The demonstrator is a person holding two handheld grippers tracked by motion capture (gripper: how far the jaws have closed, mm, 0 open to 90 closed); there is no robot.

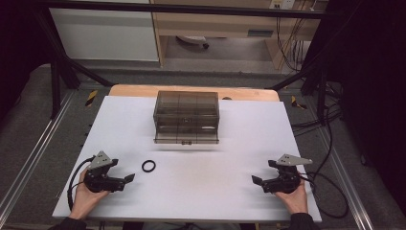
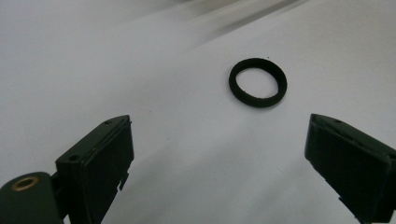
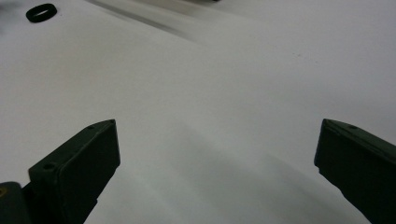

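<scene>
Two grippers: both low at the bottom of the high view, tips angled inward toward frame centre.
Left gripper [image 1: 125, 179]: jaws spread wide, nothing between them; lower left of the high view, nose aimed at the ring, likely lined up for a pick.
Right gripper [image 1: 257, 181]: jaws also spread wide, empty; lower right, well apart from the ring, looks parked.
Ring [image 1: 148, 166]: small black band, matte, rubbery-looking, round, lying flat on the table; just up and right of the left gripper's tips. In the left gripper view [image 2: 258, 82] it sits upper centre, ahead of the jaws, not yet between them.
Box [image 1: 186, 117]: smoky translucent plastic, rectangular, ribbed lid, small latch at front edge; top centre, well apart from the ring.
Table [image 1: 230, 158]: smooth white sheet, wooden edge at the far side.
Pads [image 2: 100, 172]: flat black blocks, hard plastic look.
</scene>
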